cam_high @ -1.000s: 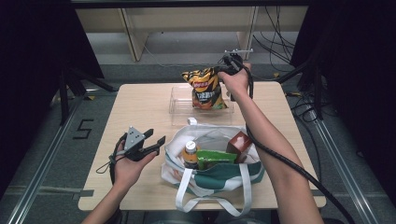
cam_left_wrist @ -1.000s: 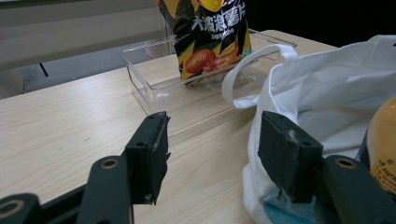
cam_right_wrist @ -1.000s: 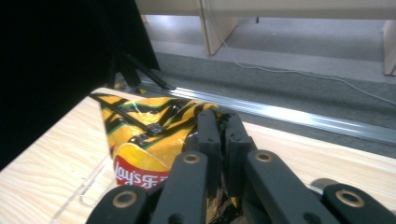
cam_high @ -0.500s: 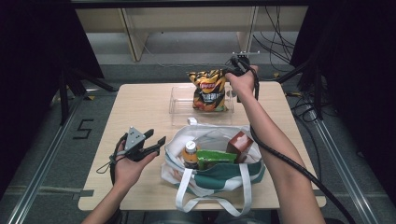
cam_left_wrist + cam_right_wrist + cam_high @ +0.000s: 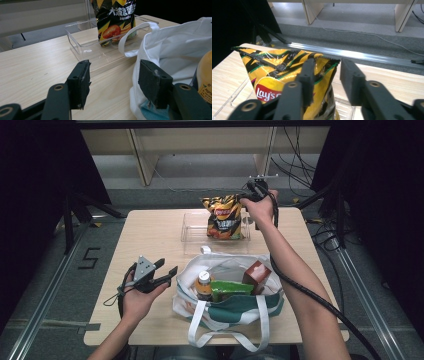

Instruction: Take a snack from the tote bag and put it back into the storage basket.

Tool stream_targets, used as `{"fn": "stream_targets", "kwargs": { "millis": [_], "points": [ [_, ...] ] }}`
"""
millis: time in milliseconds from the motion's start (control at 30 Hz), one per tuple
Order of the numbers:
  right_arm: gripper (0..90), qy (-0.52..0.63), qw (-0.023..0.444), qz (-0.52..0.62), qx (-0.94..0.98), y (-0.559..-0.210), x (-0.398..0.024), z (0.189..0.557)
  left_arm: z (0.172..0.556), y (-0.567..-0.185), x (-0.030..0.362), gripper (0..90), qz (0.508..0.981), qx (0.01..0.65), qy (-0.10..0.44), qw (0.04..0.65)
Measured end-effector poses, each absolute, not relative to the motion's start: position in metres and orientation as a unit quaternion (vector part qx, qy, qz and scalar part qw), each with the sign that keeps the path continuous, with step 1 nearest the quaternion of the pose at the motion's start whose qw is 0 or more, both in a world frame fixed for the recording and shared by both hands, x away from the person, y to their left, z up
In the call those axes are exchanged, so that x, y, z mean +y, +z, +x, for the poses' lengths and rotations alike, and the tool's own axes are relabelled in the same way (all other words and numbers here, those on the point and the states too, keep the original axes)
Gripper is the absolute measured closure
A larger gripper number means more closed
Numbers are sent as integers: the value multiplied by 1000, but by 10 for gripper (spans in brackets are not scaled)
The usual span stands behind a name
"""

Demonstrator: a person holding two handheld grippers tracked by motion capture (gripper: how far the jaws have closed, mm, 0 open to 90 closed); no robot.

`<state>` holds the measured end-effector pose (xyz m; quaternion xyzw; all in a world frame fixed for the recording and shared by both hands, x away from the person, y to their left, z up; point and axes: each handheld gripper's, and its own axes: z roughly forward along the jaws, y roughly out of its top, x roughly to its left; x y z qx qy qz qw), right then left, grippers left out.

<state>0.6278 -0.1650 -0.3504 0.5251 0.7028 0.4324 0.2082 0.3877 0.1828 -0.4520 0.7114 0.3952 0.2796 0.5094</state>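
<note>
A yellow and black Lay's chip bag [image 5: 225,217] stands upright in a clear plastic tray [image 5: 192,227] at the back of the table. My right gripper [image 5: 243,200] is at the bag's top right corner. In the right gripper view its jaws have just been opening: the right gripper [image 5: 327,67] stands open, the bag's sealed top edge [image 5: 274,72] between and behind the jaws, no pad pressing it. My left gripper [image 5: 167,272] rests open near the table's left front, beside a white tote bag [image 5: 225,312]. Nothing lies between the left gripper's [image 5: 113,72] jaws.
The tote bag [image 5: 170,50] holds an orange-capped bottle [image 5: 203,282], a green packet [image 5: 230,287] and a brown box [image 5: 256,272]. Its handles hang over the table's front edge. The tray [image 5: 77,47] and chip bag [image 5: 113,22] stand beyond the tote. Shelving and cables lie past the table.
The right gripper's jaws have parted from the chip bag's top, and the bag now stands in the tray. The left gripper has not moved.
</note>
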Motion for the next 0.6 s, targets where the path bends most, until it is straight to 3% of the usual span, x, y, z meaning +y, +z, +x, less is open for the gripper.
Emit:
{"fn": "stream_targets", "kwargs": {
  "millis": [267, 600],
  "points": [
    [495, 436, 210, 521, 703, -344, -167, 617, 388, -452, 184, 423, 708, 398, 281, 511],
    [482, 450, 212, 507, 704, -336, -177, 595, 388, -454, 185, 423, 708, 402, 281, 508]
  ]
}}
